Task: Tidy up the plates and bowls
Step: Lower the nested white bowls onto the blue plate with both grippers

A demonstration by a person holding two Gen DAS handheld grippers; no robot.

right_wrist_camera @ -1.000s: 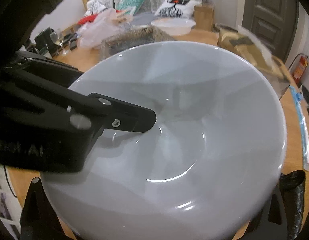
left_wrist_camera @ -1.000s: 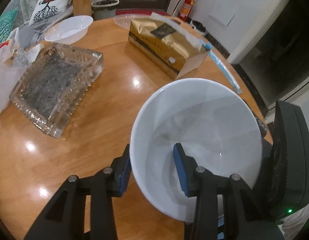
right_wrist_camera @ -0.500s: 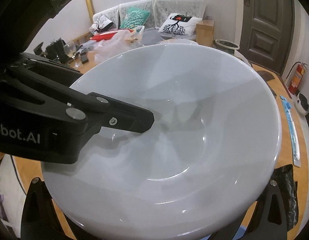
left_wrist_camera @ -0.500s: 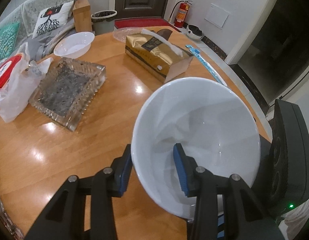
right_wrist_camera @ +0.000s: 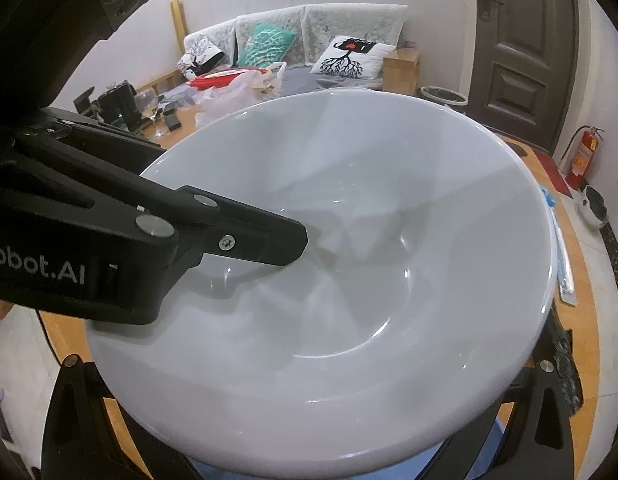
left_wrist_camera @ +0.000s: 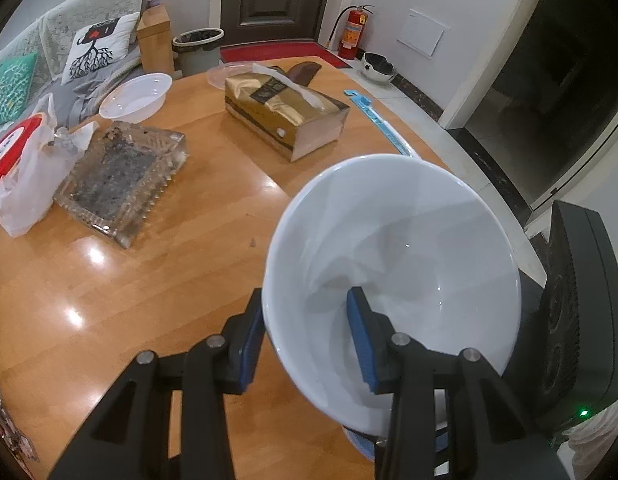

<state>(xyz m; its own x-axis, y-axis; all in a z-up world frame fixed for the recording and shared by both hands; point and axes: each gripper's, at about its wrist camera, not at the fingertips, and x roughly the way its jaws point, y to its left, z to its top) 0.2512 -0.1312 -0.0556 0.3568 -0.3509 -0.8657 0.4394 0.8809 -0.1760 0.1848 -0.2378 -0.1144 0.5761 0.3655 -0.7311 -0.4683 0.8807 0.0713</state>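
My left gripper (left_wrist_camera: 305, 332) is shut on the near rim of a large white bowl (left_wrist_camera: 405, 264), one blue-padded finger inside and one outside, and holds it tilted above the round wooden table (left_wrist_camera: 149, 280). In the right wrist view the same bowl (right_wrist_camera: 369, 280) fills the frame, with the left gripper's finger (right_wrist_camera: 261, 240) reaching into it. The right gripper's fingers show only as black arms at the bottom corners under the bowl; their tips are hidden. A second white bowl (left_wrist_camera: 135, 97) sits at the table's far left edge.
A glass ashtray (left_wrist_camera: 121, 176), a gold tissue box (left_wrist_camera: 285, 116), a white plastic bag (left_wrist_camera: 25, 184) with a red lid, a clear plate (left_wrist_camera: 229, 74) and a blue strip (left_wrist_camera: 379, 120) lie on the table. The right gripper's black body (left_wrist_camera: 581, 320) is at the right.
The white bowl in my left gripper has risen higher above the table and pulled back; more of the table and room shows.
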